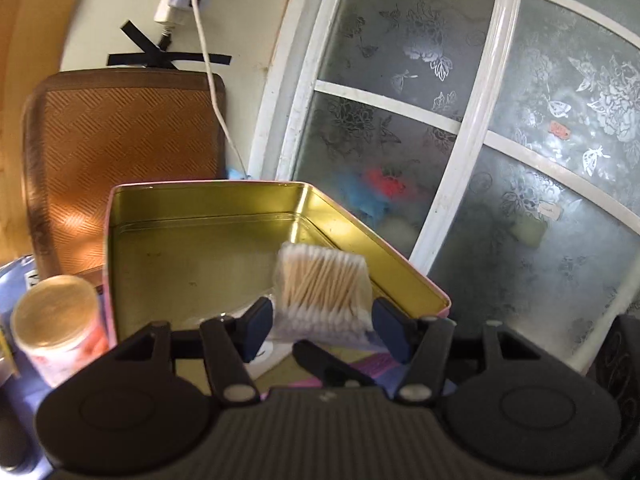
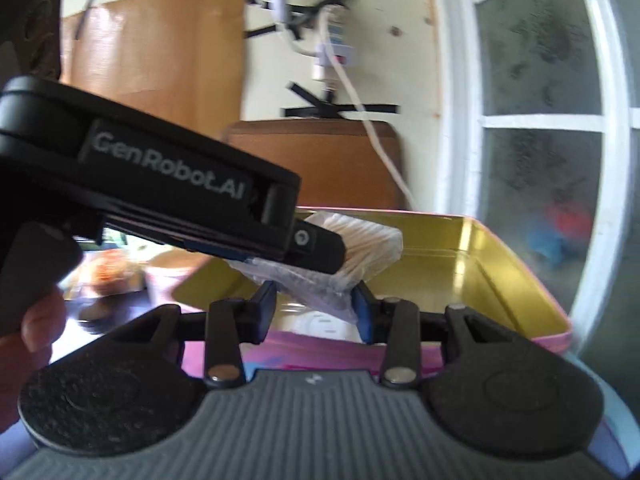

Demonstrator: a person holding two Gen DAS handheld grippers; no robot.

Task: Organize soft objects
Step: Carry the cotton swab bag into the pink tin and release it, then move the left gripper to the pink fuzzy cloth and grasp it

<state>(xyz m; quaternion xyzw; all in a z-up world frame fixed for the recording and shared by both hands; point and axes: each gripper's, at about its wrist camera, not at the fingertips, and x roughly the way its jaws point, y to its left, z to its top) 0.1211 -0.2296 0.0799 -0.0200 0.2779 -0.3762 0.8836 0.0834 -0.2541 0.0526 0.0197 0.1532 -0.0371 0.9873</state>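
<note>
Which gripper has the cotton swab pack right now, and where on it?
Both: the left gripper clamps the cotton swab pack at its sides, and the right gripper pinches its loose plastic end.

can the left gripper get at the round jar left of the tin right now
Probably not yet. The left gripper is shut on the cotton swab pack over the open tin, so it is occupied. The jar stands apart at the left with nothing in front; once the pack is released, it looks reachable.

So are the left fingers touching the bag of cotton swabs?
Touching. The left wrist view shows the bag of cotton swabs squeezed between both fingers of the left gripper, no gap either side.
</note>
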